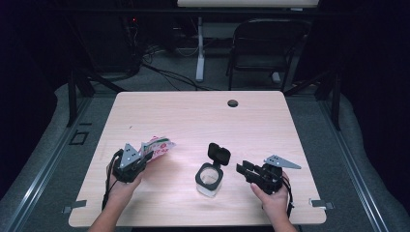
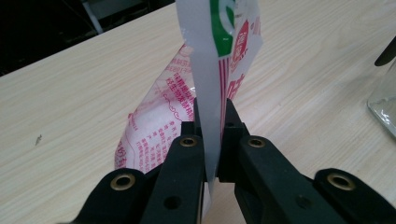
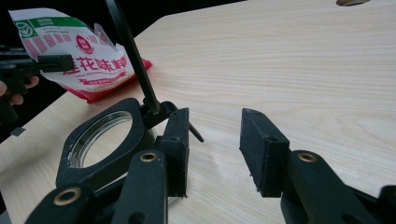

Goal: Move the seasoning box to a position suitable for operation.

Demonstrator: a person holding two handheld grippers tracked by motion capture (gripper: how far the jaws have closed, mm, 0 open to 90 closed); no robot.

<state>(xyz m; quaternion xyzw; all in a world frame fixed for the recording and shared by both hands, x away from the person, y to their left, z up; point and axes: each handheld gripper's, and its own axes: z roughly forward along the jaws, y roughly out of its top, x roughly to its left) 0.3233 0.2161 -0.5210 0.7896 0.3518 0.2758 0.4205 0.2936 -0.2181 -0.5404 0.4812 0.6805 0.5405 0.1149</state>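
The left gripper [image 1: 145, 157] is clamping the flat sealed edge of a red-and-white printed packet [image 1: 157, 146], its pads pinching the strip [image 2: 208, 93] while the bag's body is hanging toward the table [image 1: 270, 121]; whether its lower corner is touching the wood is hard to tell. The right gripper [image 1: 243, 169] is sitting just beside a clear jar [image 1: 210, 180] with a black collar and its hinged lid [image 1: 218, 153] standing open. Its jaws are standing apart with nothing between them, the left pad [image 3: 179, 149] close against the collar.
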